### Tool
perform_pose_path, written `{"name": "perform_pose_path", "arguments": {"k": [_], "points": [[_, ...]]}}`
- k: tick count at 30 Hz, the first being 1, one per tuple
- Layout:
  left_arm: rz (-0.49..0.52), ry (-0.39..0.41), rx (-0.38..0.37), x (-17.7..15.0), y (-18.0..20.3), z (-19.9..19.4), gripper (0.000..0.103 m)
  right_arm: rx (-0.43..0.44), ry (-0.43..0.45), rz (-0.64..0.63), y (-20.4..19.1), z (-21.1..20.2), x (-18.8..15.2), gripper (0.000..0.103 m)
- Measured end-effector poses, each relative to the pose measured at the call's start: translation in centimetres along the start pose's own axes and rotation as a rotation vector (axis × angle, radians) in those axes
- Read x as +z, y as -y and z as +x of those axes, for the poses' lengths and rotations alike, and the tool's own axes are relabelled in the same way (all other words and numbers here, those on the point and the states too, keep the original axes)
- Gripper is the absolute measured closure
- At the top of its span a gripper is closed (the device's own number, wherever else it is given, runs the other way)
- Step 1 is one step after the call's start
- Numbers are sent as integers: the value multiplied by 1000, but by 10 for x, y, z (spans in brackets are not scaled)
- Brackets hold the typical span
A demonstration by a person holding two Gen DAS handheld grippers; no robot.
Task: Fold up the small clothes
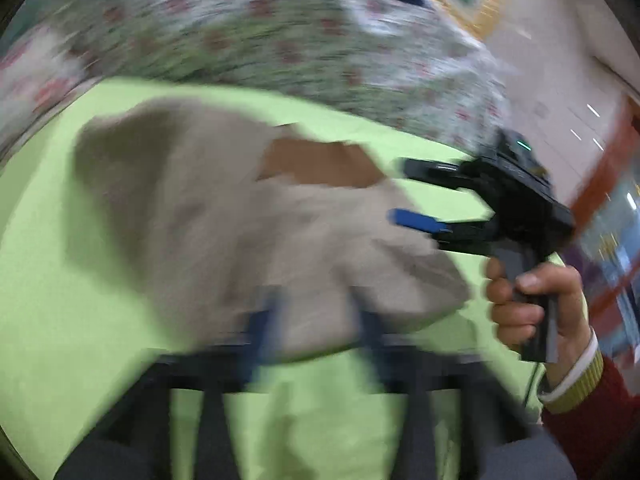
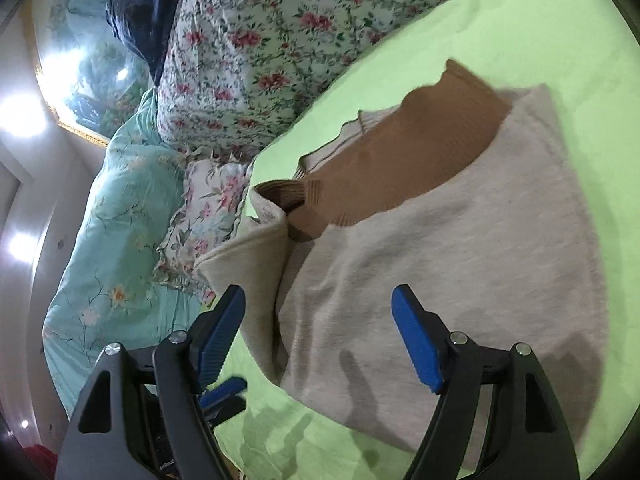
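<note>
A small beige garment [image 2: 460, 248] with a brown ribbed collar part [image 2: 404, 168] lies partly folded on the lime-green sheet [image 2: 552, 40]. It also shows in the blurred left wrist view [image 1: 224, 208]. My right gripper [image 2: 320, 320] is open and empty, its blue pads just above the garment's near edge. In the left wrist view it shows from the side [image 1: 400, 192], held by a hand. My left gripper [image 1: 316, 320] is open, blurred, with its blue-padded fingers over the garment's near edge. Its tip also shows at the lower left of the right wrist view [image 2: 224, 396].
A floral quilt [image 2: 256, 48] and a turquoise floral blanket [image 2: 112, 216] are bunched along the far side of the sheet. A dark blue cloth [image 2: 140, 12] lies on the quilt. A framed picture [image 2: 88, 64] hangs on the wall behind.
</note>
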State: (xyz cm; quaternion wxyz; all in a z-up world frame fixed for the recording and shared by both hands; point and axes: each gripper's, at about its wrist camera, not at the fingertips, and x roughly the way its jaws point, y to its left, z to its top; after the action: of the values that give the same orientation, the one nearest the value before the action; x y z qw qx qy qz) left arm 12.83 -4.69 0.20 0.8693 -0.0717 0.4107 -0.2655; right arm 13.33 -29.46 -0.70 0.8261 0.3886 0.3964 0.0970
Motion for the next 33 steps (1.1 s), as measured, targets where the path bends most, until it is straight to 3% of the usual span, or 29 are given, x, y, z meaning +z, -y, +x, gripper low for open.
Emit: {"name": "perform_pose_path", "arguments": {"k": [1,6,12,17,20,23,29,33], "points": [[-71,31,36,-8,-21,-11,25,2,-6,-1,-1,4,-3,27],[-293,41,62,-31,-85,-28,23,13,-38,-18,-8,23,-17,27],[-412,66,64,-28,-124,-16,20,48,-64,-45,-28,44,-21,27],[-605,116,40,-29,-172,-1,21,56,-88,-73,-45,58,-23,27],[-627,147,58,-17,-183,3,28,45,-113,-92,-52,72,-21,27],[-666,124,49,-6,-193,8,32,49,-120,-93,-57,80,-17,27],[-641,113,62,-27,-181,-9,32,55,-99,-88,-58,81,-17,27],[-644,142,105,-14,-184,1,35,66,-115,-66,-57,87,-22,27]]}}
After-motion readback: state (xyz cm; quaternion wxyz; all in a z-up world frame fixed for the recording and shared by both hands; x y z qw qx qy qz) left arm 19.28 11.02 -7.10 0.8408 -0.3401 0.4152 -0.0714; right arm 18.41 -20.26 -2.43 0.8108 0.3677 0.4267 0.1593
